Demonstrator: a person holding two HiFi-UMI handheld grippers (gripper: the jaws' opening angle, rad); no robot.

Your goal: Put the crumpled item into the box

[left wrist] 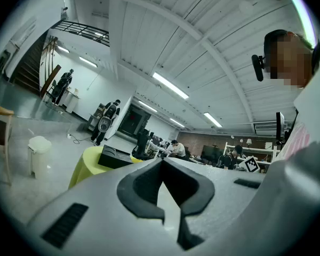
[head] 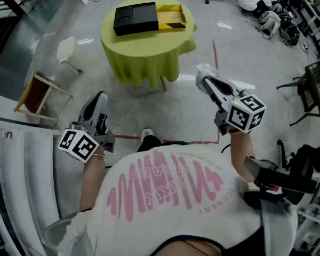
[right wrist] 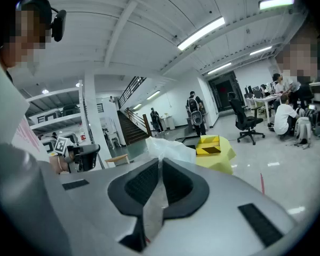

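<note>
A white bin stands on the floor at the far left, with a wooden chair lying tipped just below it. Next comes the left tongs, held out level over the floor. In the left gripper view the left tongs have their tips together with nothing between them.

In the middle, further off, is a round worktop under a yellow-green cloth. A black box lies on it, and a yellow box sits touching its right side.

To the right, the right tongs point slightly down towards the worktop but are well apart from it. They are clamped on the crumpled plastic, which bunches out beyond the tips. In the right gripper view the crumpled plastic runs down between the pads of the right tongs, with the yellow box behind it.
</note>
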